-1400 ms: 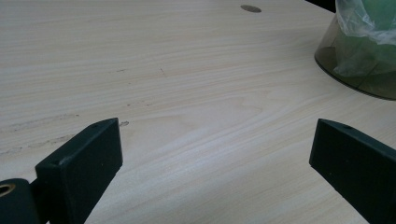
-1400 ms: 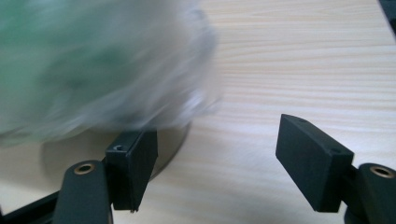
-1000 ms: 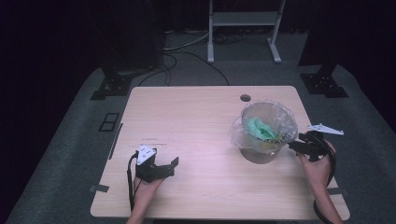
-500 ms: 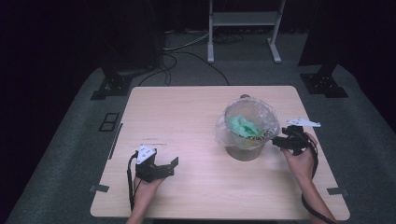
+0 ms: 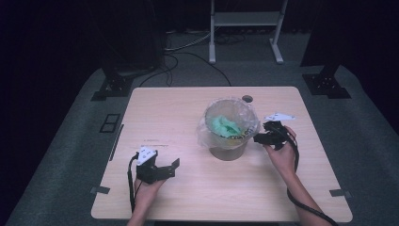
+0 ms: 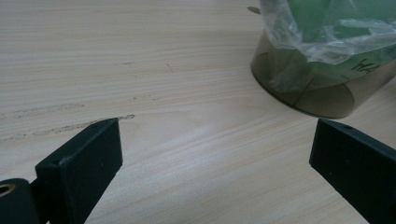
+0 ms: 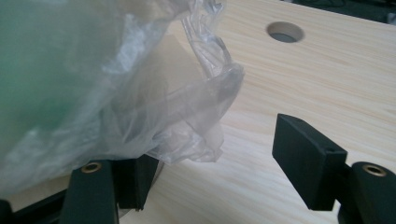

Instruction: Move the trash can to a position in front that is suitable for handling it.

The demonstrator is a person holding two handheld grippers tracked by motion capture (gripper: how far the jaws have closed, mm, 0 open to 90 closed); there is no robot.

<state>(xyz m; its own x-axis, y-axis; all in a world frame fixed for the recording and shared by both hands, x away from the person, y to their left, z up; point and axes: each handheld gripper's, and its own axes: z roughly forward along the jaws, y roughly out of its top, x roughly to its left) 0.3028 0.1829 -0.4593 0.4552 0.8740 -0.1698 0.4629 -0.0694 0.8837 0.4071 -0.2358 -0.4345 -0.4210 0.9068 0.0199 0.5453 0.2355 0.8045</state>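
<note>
So the whole thing hinges on the right tongs (image 5: 261,138) and the bin liner. The small bin (image 5: 230,136) stands upright a bit right of the worktop's (image 5: 164,108) middle, with a clear plastic liner (image 5: 206,133) folded over its rim and some green crumpled stuff (image 5: 225,127) inside. The right tongs sit just beside the bin's right side, pointing left at it, so that hand is way nearer than the other one.

In the right gripper view the jaws are wide apart and the loose, wrinkly edge of the liner (image 7: 187,116) hangs down between them, bunched over toward the left jaw. Can't tell if the plastic actually touches that jaw or just drapes in front of it. Nothing is pinched yet either way.

The left tongs (image 5: 175,165) rest low over the near-left part of the worktop, well apart from the bin, which lies off to their far right. Jaws spread wide, holding nothing, just bare wood between them.

My guess is the liner edge gets grabbed next, and thin film like that could slip out.
</note>
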